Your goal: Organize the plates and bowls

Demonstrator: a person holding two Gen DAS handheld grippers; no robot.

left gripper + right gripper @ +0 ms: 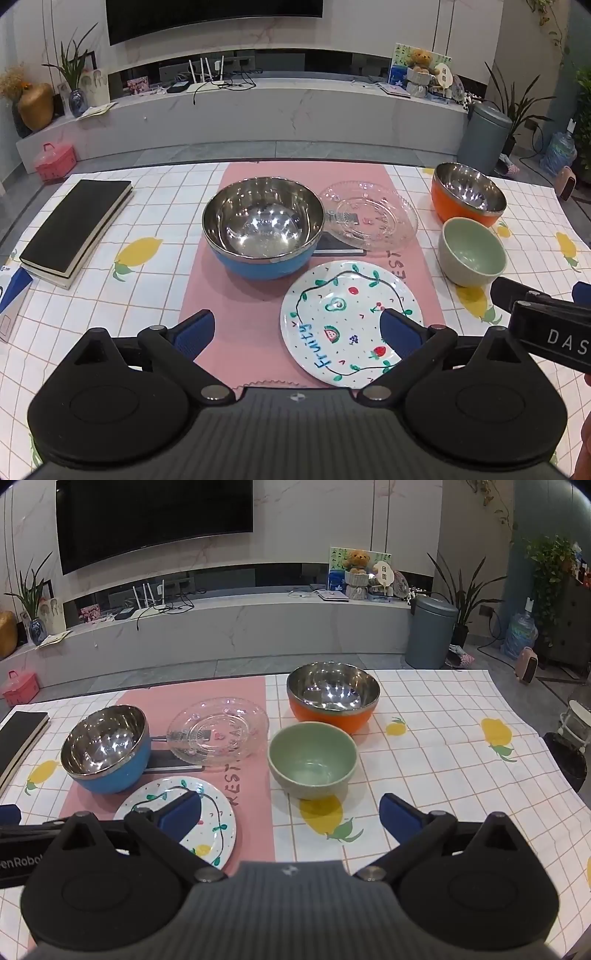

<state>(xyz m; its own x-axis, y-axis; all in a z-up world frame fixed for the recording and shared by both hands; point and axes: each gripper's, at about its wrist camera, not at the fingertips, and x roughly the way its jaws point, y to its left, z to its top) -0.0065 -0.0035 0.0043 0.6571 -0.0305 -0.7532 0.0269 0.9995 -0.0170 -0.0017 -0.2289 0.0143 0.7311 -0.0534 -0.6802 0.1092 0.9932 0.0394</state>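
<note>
Both grippers hovered with jaws wide apart and empty over a tabletop of unsorted plates and bowls.

The left gripper (297, 334) hung above the painted fruit plate (351, 321), and the right gripper (291, 812) pointed at the green bowl (312, 760). The blue steel bowl (263, 229) stood on the pink mat (207, 295), the glass plate (369, 214) just beside it, and the orange steel bowl (333, 698) behind the green one. I judged the glass plate the most fragile and slippery, so it should be taken by the rim, gently. The painted plate lay flat and looked stiff; one jaw must slide under its edge. The steel bowls seemed light but smooth, so a grip across the wall near the rim was best. The green bowl looked heavier and could chip.
</note>
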